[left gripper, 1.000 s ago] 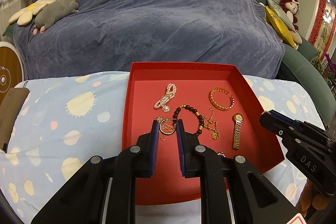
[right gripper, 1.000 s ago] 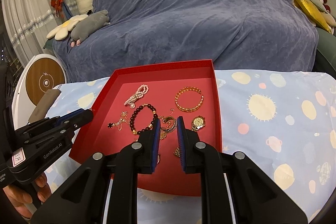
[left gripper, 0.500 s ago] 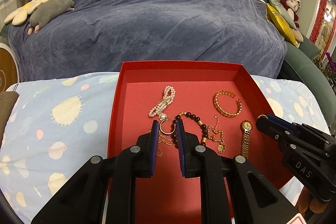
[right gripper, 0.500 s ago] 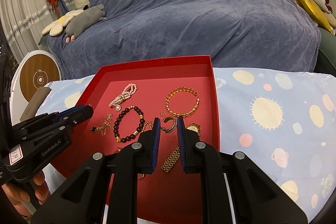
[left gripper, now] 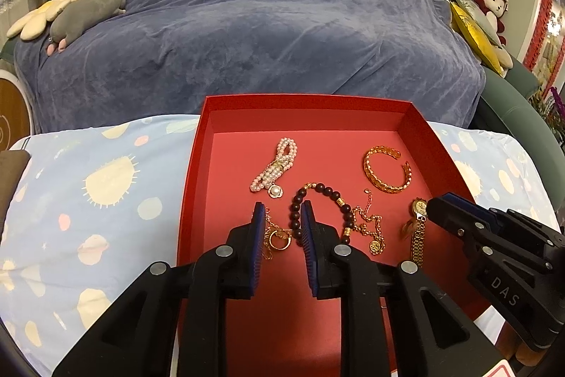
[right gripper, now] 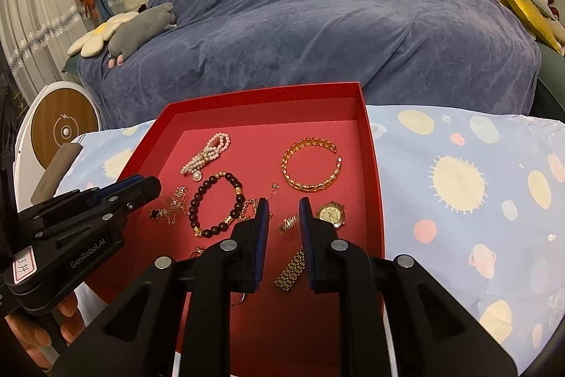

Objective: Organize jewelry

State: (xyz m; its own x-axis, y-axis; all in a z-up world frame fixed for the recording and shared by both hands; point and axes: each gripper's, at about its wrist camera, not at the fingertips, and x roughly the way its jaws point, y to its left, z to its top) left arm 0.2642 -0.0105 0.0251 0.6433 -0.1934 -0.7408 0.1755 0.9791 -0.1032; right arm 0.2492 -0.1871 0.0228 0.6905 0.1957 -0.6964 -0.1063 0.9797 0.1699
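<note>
A red tray [left gripper: 416,129] [right gripper: 372,172] on the spotted cloth holds a pearl bracelet [left gripper: 275,165] [right gripper: 206,156], a dark bead bracelet [left gripper: 317,196] [right gripper: 217,204], a gold bangle [left gripper: 387,169] [right gripper: 310,165], a gold watch [left gripper: 418,228] [right gripper: 330,212], thin gold chains [left gripper: 369,225] and a small gold ring [left gripper: 279,241]. A gold ring [right gripper: 287,222] is blurred between my right gripper's fingers. My left gripper [left gripper: 282,221] is open over the ring and chain. My right gripper [right gripper: 282,216] is open just left of the watch.
A sofa under a blue-grey cover [left gripper: 265,23] stands behind the table, with plush toys [left gripper: 77,9] on its left and cushions [left gripper: 473,27] on its right. A round white and wood device [right gripper: 61,129] stands at the far left.
Both grippers have moved forward and lower over the tray and opened wider. The gold ring, between the left gripper's fingers a second ago, is now loose and blurred between the right gripper's fingers.
</note>
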